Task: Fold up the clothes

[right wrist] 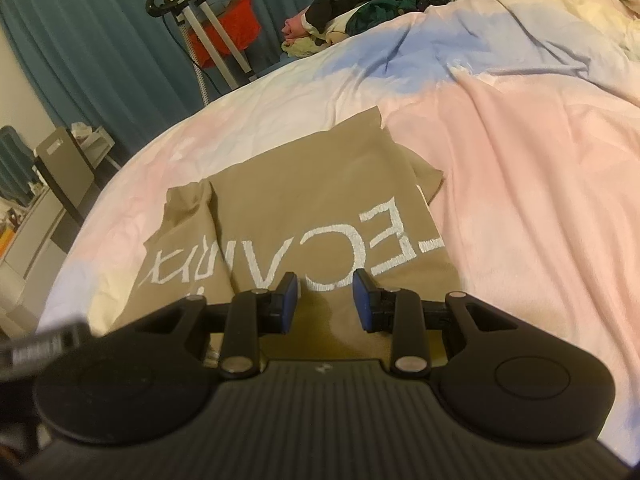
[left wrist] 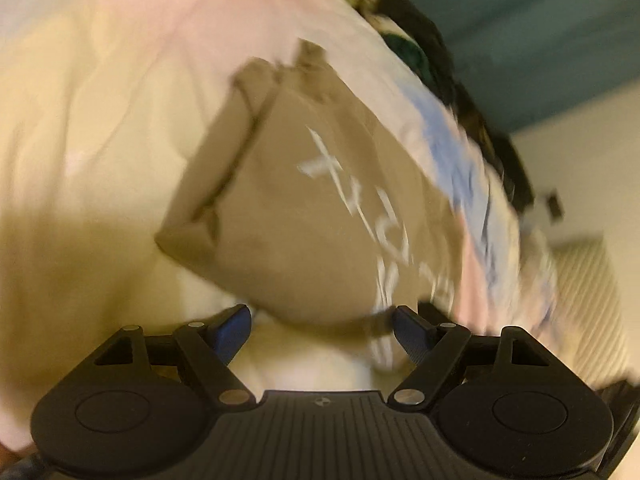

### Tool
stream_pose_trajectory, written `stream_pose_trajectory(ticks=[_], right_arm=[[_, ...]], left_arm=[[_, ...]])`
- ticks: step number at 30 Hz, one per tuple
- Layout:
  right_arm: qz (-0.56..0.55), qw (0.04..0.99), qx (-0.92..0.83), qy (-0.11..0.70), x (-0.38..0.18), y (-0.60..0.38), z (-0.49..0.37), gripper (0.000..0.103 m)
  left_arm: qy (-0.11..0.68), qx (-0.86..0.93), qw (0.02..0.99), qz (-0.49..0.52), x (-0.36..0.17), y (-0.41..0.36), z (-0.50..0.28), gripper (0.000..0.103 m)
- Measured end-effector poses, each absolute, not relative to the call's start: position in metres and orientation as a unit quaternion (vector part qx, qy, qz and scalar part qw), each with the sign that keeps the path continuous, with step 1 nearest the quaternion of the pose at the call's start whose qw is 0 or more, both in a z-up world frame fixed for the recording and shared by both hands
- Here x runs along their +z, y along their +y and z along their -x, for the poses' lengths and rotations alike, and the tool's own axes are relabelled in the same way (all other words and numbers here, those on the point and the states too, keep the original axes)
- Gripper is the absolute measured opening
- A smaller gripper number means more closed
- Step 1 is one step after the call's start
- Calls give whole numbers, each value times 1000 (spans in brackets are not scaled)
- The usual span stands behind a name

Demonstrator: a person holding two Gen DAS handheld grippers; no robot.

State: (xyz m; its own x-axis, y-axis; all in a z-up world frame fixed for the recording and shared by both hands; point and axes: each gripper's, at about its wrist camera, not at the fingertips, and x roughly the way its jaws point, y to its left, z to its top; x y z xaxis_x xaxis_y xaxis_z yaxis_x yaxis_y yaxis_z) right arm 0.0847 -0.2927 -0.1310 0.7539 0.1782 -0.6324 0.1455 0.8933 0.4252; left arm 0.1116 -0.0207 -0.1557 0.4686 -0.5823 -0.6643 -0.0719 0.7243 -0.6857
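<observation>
Tan T-shirt (right wrist: 304, 216) with white lettering lies on the pastel blanket (right wrist: 520, 168) on the bed, already partly gathered: one side flap is doubled over along a crease on the left in the right wrist view, and a sleeve or corner pokes out at the far right edge. It could be mid-fold or a fold gone loose; I can't tell which.

My right gripper (right wrist: 325, 300) is spread, low over the shirt's near edge, nothing between the pads. My left gripper (left wrist: 322, 330) is also spread wide. Its view is motion-blurred, and the shirt's near edge (left wrist: 304, 216) sits just ahead of the fingertips. Whether cloth touches the right-hand pad (left wrist: 412, 336) I can't tell.

Risks as I see them:
- The blanket is soft and rumpled, so closing low could pinch blanket along with shirt and drag both.
- Grabbing only one layer would let the doubled flap slide open.
- Left view blur makes aiming unreliable.
- The protruding corner may skew the next crease.

The dark clothes pile (right wrist: 376, 4) at the far edge is well clear.
</observation>
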Motion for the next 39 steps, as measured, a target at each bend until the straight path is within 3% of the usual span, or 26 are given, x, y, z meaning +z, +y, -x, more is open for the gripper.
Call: stream_pose_trajectory(ticks=[5, 12, 13, 14, 16, 19, 25, 29, 31, 33, 37, 39], right_arm=[[-235, 907, 10, 348, -131, -293, -84, 32], [-312, 894, 24, 321, -115, -308, -68, 37], [-334, 888, 31, 315, -113, -311, -64, 45], [-362, 878, 43, 310, -112, -314, -60, 67], [-430, 848, 76, 301, -114, -319, -52, 96], [-511, 796, 117, 303, -123, -323, -45, 94], [-572, 729, 107, 360, -167, -315, -57, 95], [-620, 702, 69, 344, -191, -319, -65, 92], [-635, 703, 43, 318, -194, -325, -64, 76], [-644, 705, 18, 297, -197, -329, -62, 71], [-652, 701, -15, 288, -205, -333, -61, 44], [-639, 712, -15, 291, -203, -331, -62, 39]], left_arm=[[475, -129, 780, 387, -164, -10, -118, 68], [455, -128, 794, 382, -159, -12, -112, 38], [453, -129, 794, 385, -159, -12, -111, 36], [451, -131, 793, 388, -159, -12, -111, 34], [448, -133, 792, 393, -158, -12, -109, 32], [444, -136, 789, 402, -157, -11, -107, 30], [440, -137, 782, 419, -158, -6, -105, 29], [439, -137, 780, 425, -160, -6, -106, 29], [437, -137, 778, 430, -161, -5, -107, 29], [434, -139, 776, 436, -161, -3, -107, 29], [429, -143, 774, 444, -161, 0, -107, 28], [428, -148, 772, 445, -156, -2, -107, 28]])
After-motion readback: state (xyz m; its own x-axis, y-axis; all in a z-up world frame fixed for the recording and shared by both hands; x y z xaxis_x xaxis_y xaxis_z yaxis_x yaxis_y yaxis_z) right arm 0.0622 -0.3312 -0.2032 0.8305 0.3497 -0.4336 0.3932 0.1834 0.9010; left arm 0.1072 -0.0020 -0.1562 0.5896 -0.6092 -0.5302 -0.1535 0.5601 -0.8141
